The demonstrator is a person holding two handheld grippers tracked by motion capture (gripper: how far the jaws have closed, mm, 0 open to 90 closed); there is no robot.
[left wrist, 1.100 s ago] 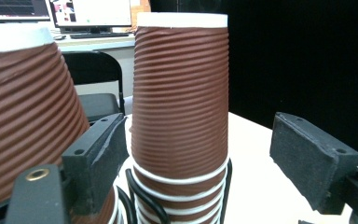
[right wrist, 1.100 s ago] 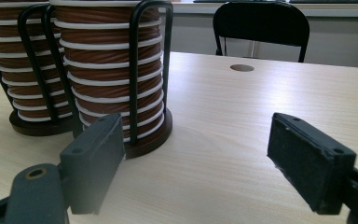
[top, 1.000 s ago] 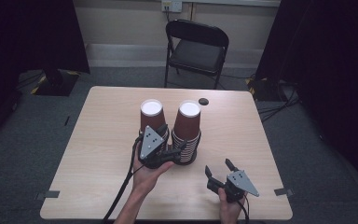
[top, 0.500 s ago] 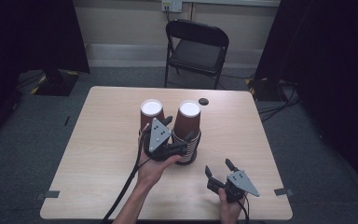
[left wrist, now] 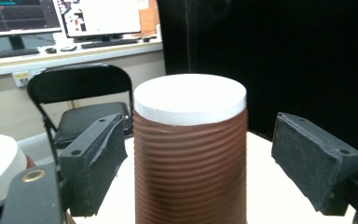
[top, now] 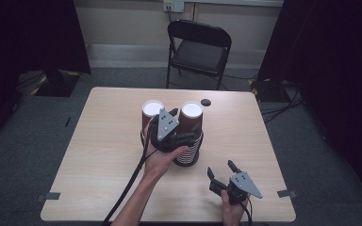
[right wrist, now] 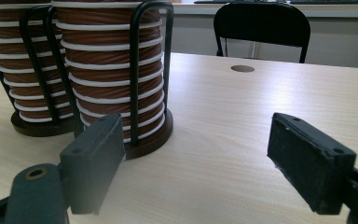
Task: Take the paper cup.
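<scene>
**Cup stack on the right is now lined up between the left gripper's jaws**

Cup stack, the right-hand one, sits dead centre between the left gripper's jaws in the left gripper view, jaws spread wide with a clear gap on both sides, nothing touching yet. Its white top is a bit above the pads, so they're level with the upper ribbed brown wall.

What's changed: a second ago the left gripper was further back and more toward the left stack. It has since slid across and forward, and in the high view it hangs right against the right stack, hand behind it. My guess is that a grab on the top cup or cups comes next, and the only thing missing is the squeeze.

The right gripper hasn't moved, parked low near the table's front edge, also gaping wide and holding nothing. Ahead and to the left of it are the black wire holders with both stacks inside.

Further out beyond the stacks there's a small dark disc on the tabletop, then a black folding chair past the far edge.
</scene>
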